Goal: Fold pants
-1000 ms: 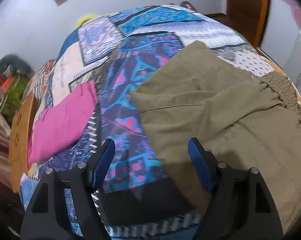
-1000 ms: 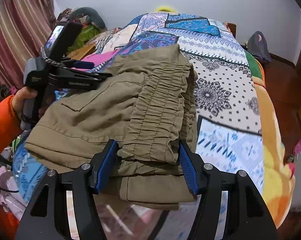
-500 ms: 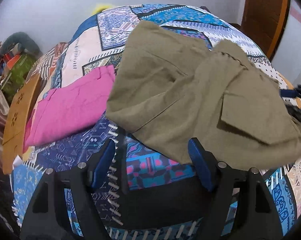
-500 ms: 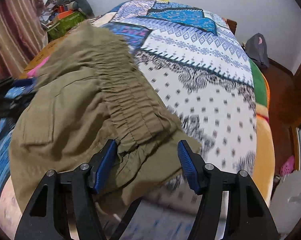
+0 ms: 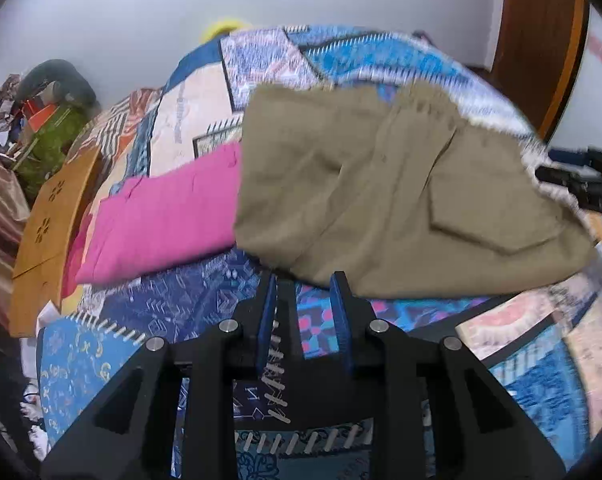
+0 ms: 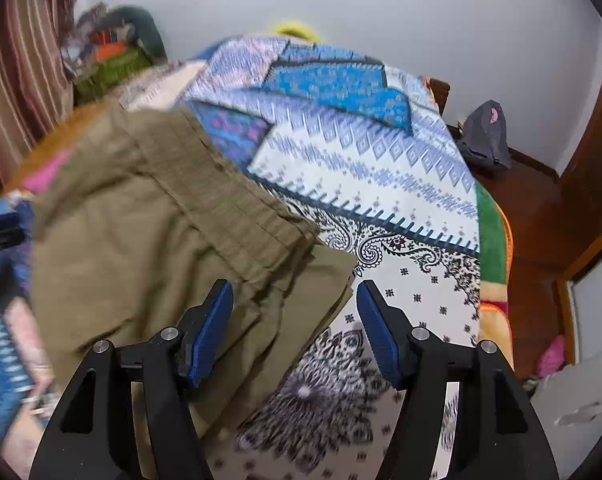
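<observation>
The olive pants (image 5: 401, 192) lay folded on the patterned bedspread (image 5: 173, 304), filling the centre and right of the left view, their edge touching a pink garment (image 5: 165, 224) at mid-left. The left gripper (image 5: 303, 292) stood narrowed but empty; the right gripper (image 6: 295, 304) was spread wide over the waistband corner.

Pants (image 5: 389, 192) lie on the bedspread (image 5: 189, 304), just ahead of my left gripper (image 5: 303, 280). Folded cloth (image 5: 161, 220) sits to their left, edges touching. My right gripper (image 6: 295, 296) is over their near corner.
</observation>
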The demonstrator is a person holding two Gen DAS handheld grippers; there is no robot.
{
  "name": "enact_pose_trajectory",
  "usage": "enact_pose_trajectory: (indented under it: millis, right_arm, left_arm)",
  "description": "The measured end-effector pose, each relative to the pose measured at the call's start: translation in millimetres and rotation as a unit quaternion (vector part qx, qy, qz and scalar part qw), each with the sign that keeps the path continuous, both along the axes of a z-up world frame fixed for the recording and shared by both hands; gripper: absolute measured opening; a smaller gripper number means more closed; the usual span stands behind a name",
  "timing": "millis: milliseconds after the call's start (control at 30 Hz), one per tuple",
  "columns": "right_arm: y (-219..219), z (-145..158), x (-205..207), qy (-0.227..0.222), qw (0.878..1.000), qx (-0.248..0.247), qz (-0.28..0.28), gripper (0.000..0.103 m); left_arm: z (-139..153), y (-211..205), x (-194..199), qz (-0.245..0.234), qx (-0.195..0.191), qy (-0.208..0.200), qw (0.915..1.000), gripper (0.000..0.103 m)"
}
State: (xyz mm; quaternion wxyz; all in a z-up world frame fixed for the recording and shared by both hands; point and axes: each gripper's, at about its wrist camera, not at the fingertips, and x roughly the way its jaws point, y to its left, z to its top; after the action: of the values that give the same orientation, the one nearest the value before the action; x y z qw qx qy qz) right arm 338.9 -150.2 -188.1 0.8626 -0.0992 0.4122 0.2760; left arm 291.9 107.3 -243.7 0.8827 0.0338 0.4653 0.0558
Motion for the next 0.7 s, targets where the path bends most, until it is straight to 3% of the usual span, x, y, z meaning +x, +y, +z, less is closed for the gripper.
enact_pose_trajectory:
  millis: [133, 233, 333, 400, 467, 567, 700]
  right_arm:
    - [1, 24, -26, -0.005, 0.999, 0.038, 0.020, 0.061]
    - [13, 24, -39, 0.001, 0.997, 0.059, 0.039, 0.061]
    - [27, 8, -45, 0.019, 0.997, 0.062, 0.052, 0.061]
    - [34, -11, -43, 0.060, 0.994, 0.064, 0.060, 0.050]
    - [35, -25, -39, 0.084, 0.992, 0.067, 0.062, 0.048]
    - [33, -29, -34, 0.079, 0.994, 0.048, 0.061, 0.039]
    - [32, -38, -25, 0.069, 0.996, 0.021, 0.060, 0.038]
  left_arm:
    - [19, -4, 12, -0.030, -0.037, -0.021, 0.9986, 0.028]
    - [8, -10, 36, -0.043, -0.060, -0.003, 0.9973, 0.025]
    - [-15, -10, 61, -0.030, -0.064, 0.035, 0.9969, 0.019]
    - [-27, -4, 69, -0.021, -0.073, 0.049, 0.9959, 0.019]
    - [-37, 1, 69, -0.018, -0.083, 0.056, 0.9948, 0.019]
    - [-39, 0, 63, -0.023, -0.066, 0.053, 0.9961, 0.019]
    - [-38, -7, 51, -0.033, -0.029, 0.056, 0.9974, 0.019]
